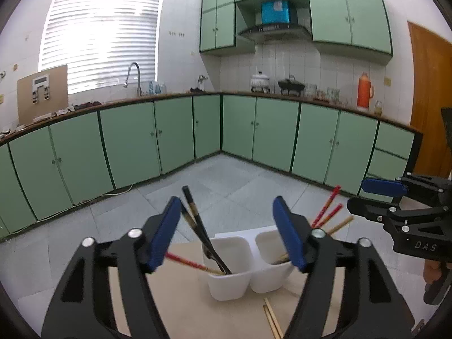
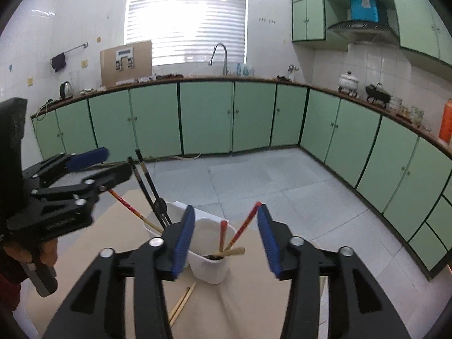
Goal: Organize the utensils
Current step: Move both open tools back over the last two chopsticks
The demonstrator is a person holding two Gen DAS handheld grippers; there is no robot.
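A white two-compartment holder (image 1: 228,285) (image 2: 209,271) stands on a tan table (image 1: 180,305). Its left compartment holds a pair of black chopsticks (image 1: 197,217) (image 2: 147,183) and one red chopstick (image 1: 186,261). Two red chopsticks (image 2: 243,223) and a bamboo one (image 2: 233,252) lean in the right compartment. My left gripper (image 1: 226,206) is open above the holder, the black chopsticks just inside its left finger, unpressed. Over the right compartment my right gripper (image 2: 226,212) is open, with the red chopsticks loose between its fingers. A loose bamboo pair (image 1: 272,320) (image 2: 182,301) lies on the table.
The table's far edge lies just behind the holder, with grey floor tiles beyond. Green cabinets (image 1: 254,130) line the far walls. In the left wrist view the right gripper (image 1: 367,197) reaches in from the right. A hand (image 2: 48,254) holds the left gripper's handle.
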